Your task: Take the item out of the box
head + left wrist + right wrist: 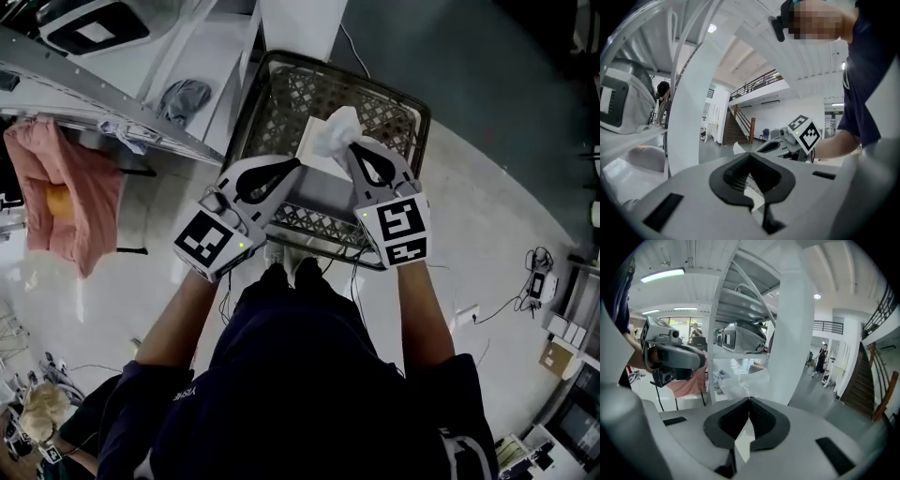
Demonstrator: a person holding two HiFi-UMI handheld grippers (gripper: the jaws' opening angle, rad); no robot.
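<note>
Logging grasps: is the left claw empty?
No, the left claw is shut on the white plastic-wrapped item, whose edge shows between its tips.

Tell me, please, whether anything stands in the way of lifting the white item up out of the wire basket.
Nothing visible does. The left hand-held gripper and right hand-held gripper are both shut on the white item, and the wire basket is open on top. The metal shelf stands beside it, to the left.
</note>
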